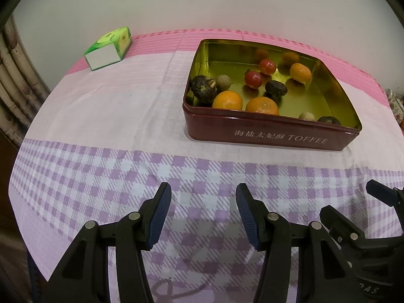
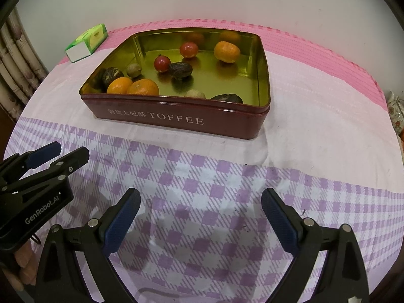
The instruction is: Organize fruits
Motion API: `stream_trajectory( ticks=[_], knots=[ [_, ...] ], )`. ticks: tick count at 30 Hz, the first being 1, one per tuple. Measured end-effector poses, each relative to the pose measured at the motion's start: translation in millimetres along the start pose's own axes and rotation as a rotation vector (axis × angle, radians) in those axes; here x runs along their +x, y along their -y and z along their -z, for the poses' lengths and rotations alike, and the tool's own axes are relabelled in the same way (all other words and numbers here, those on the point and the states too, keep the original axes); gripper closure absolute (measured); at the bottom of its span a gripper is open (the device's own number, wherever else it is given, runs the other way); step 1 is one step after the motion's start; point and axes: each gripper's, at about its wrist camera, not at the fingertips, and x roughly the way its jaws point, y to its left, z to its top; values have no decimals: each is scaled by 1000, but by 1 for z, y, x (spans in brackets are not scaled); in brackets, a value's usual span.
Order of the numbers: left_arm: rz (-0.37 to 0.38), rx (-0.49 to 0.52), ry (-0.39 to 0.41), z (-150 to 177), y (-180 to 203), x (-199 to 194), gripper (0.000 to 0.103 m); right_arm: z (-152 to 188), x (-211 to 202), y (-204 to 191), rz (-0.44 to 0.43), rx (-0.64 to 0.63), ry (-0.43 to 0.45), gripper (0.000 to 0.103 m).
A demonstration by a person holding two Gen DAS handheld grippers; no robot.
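Three oranges (image 2: 226, 51), two tomatoes (image 2: 188, 49), toffee tin (image 2: 176, 118)

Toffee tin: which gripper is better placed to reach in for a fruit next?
Probably the right gripper: it faces the toffee tin almost head-on, jaws wide open. For the left gripper, also open, the tin sits off to its right.

Open cloth in front, a crowded tin behind

The tabletop (image 2: 214, 176) lies bare between both tongs and the toffee tin (image 2: 176, 118), and to the tin's left up to the green box (image 1: 108, 49). The tin's upright walls block low entry; inside, oranges (image 1: 227, 100) and dark fruits (image 1: 203, 85) crowd the near-left corner, leaving its right side freer.
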Motion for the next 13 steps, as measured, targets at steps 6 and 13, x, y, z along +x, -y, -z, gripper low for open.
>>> stream_trajectory(
  ticks=[6, 13],
  knots=[
    [3, 0, 1, 0, 0, 0, 49, 0, 2, 1, 1, 2, -4, 8],
    [15, 1, -4, 2, -3, 1, 49, 0, 3, 1, 0, 1, -5, 8]
  ],
)
